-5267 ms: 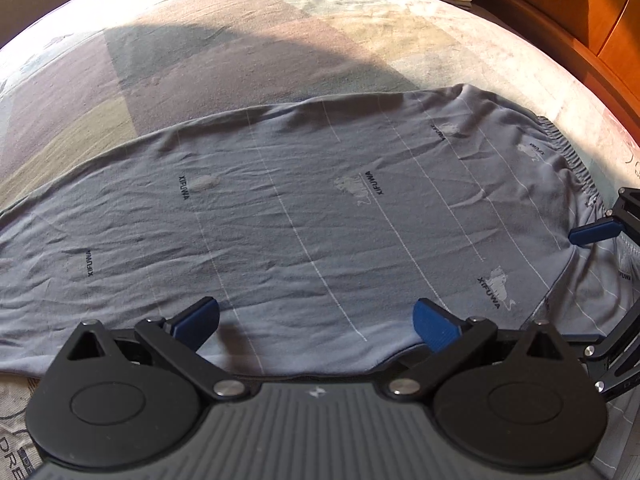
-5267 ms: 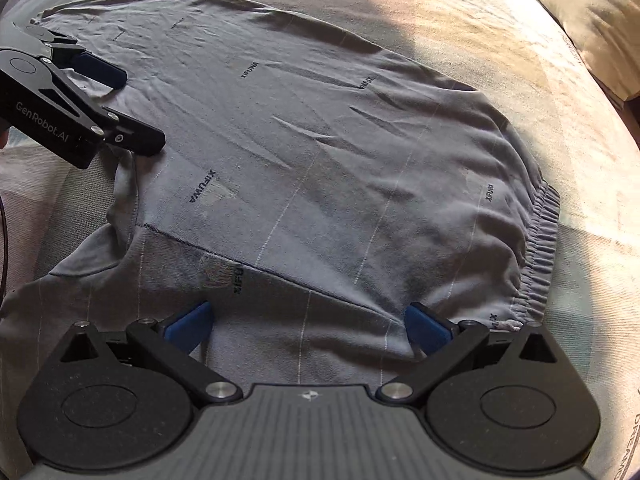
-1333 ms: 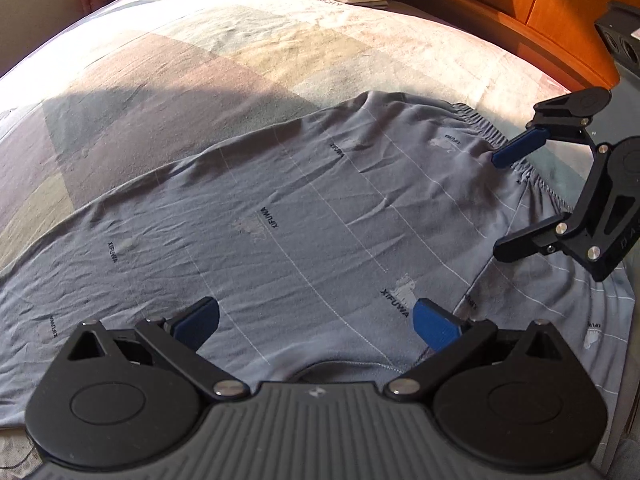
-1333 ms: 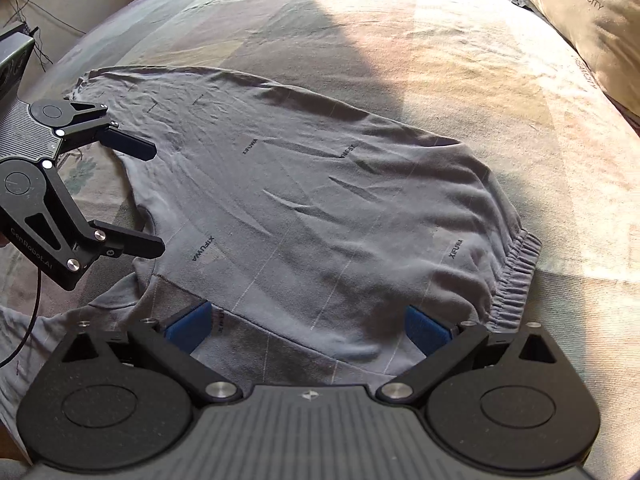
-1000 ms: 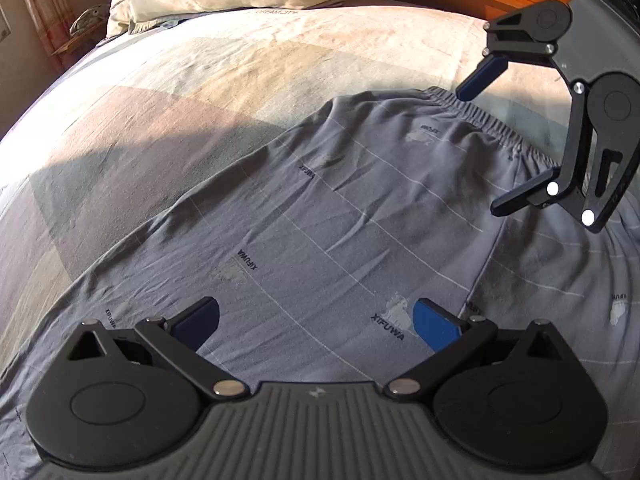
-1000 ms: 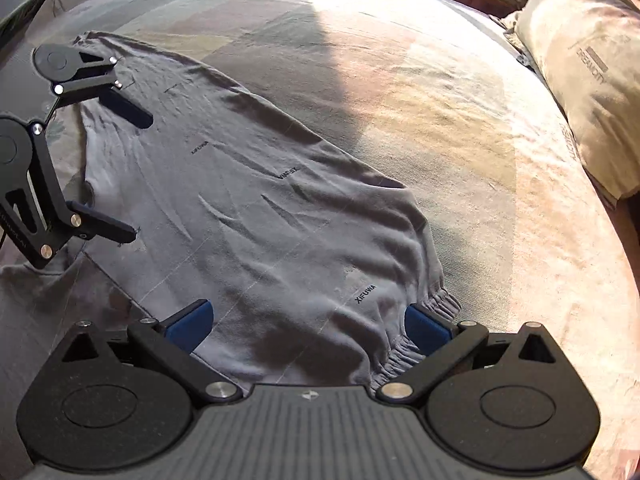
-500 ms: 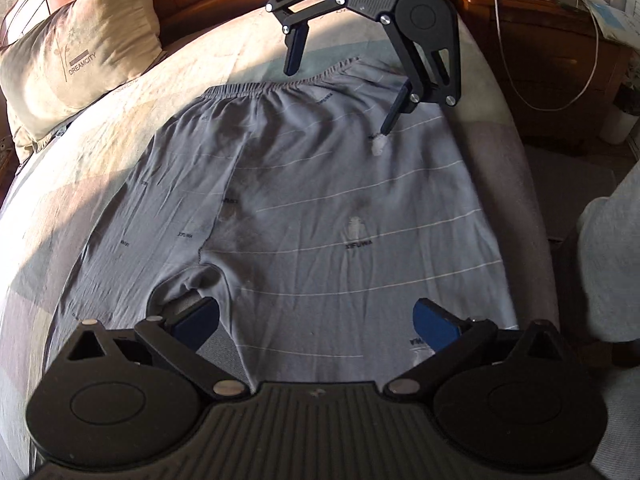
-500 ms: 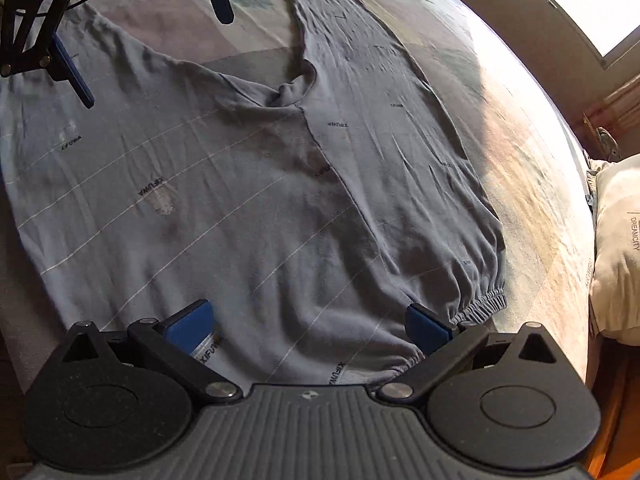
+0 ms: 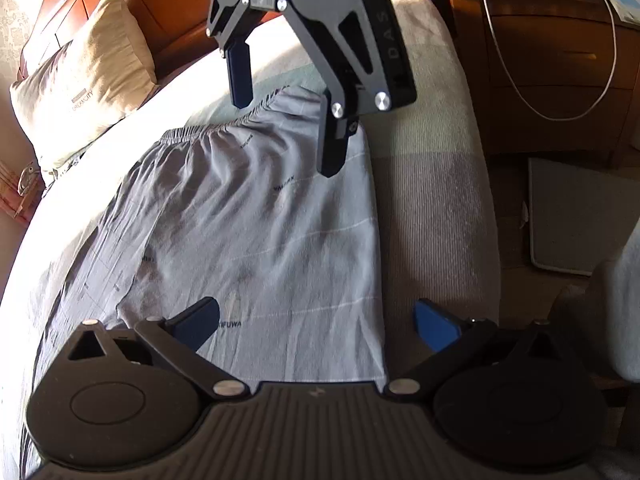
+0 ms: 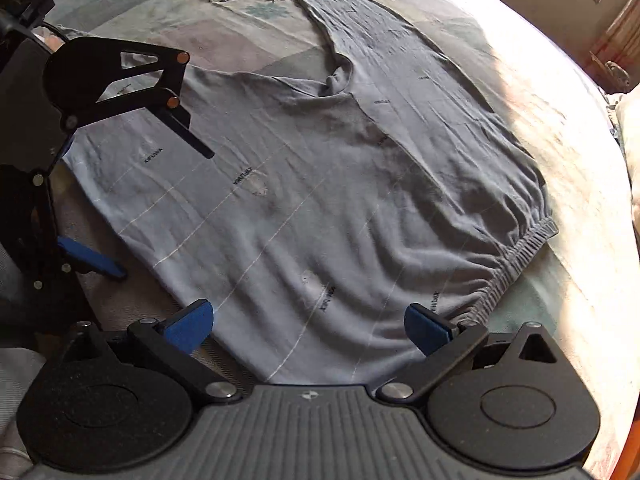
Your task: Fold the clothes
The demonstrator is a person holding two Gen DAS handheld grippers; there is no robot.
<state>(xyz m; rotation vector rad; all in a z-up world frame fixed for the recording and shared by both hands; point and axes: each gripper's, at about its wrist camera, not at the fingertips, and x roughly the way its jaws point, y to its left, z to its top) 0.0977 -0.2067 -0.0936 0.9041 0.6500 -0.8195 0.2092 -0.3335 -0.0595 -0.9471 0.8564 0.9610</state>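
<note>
Black claw (image 9: 316, 322), blue pads (image 9: 434, 326), silver screws.

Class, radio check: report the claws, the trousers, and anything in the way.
Left claw open, empty. Right claw open, empty, over the waistband end. Trousers flat on the bed, unfolded. Nothing in the way.

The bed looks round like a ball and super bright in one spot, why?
Right wrist view: the fisheye lens curves the patchwork bedsheet, and sunlight washes out its far side beyond the grey printed trousers. Left wrist view: sun glare whitens the sheet near the beige pillow.
</note>
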